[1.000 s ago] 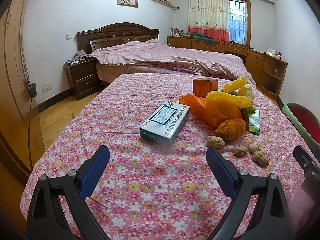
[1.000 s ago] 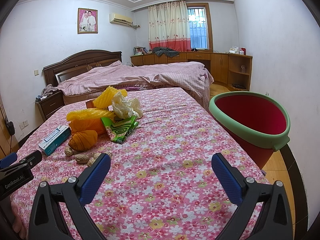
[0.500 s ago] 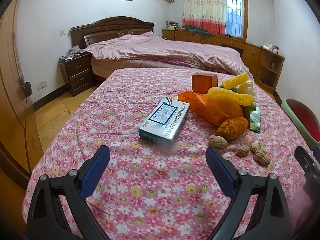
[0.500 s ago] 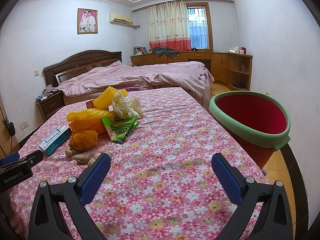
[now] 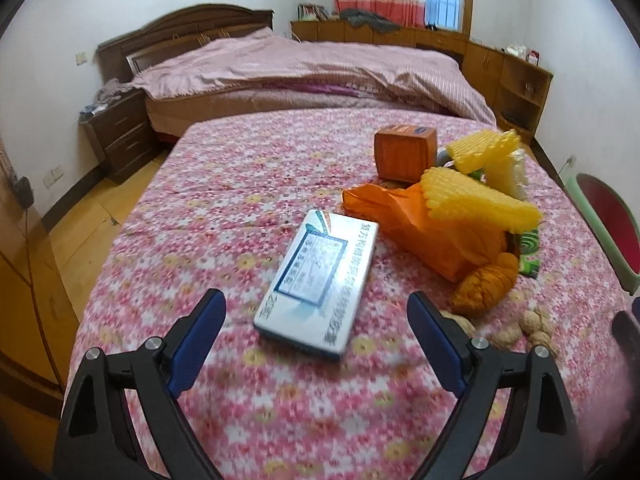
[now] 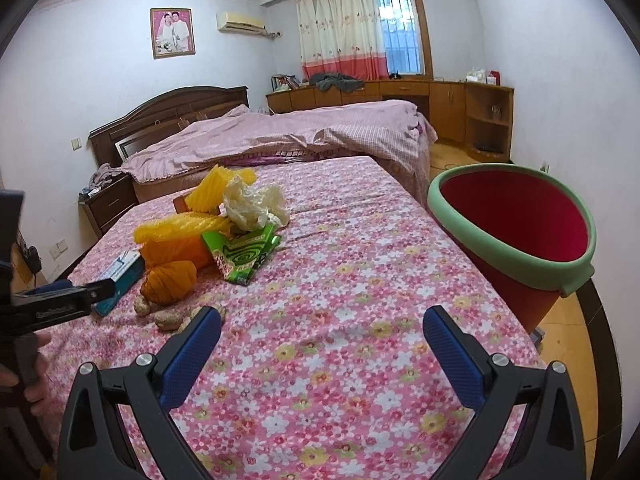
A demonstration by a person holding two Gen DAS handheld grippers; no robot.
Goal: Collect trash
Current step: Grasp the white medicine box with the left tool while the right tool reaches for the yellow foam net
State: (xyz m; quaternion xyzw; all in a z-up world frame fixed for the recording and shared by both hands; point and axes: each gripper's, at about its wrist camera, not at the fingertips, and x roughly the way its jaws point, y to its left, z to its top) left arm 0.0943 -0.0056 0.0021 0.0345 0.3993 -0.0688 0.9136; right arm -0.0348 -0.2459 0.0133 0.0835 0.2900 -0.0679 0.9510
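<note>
The trash is gathered in one loose heap on the flowered bedspread (image 6: pixel 360 280): a flat white-and-blue box (image 5: pixel 320 280), an orange plastic bag (image 5: pixel 432 236) with yellow foam netting (image 5: pixel 476 196) draped on it, a crumpled white wrapper (image 6: pixel 252 204), a green packet (image 6: pixel 240 256) and several peanut shells (image 5: pixel 536 322). The box lies nearest, directly ahead of the left gripper (image 5: pixel 316 344), whose jaws are spread wide and empty — apparently lined up so that the box can be taken across its narrow width. The right gripper (image 6: pixel 322 344) is likewise held open with nothing between its pads, over bare cloth. A red bin with a green rim (image 6: pixel 516 256) is set just beside the bed edge, tilted toward it — presumably so items can be dropped in easily.
</note>
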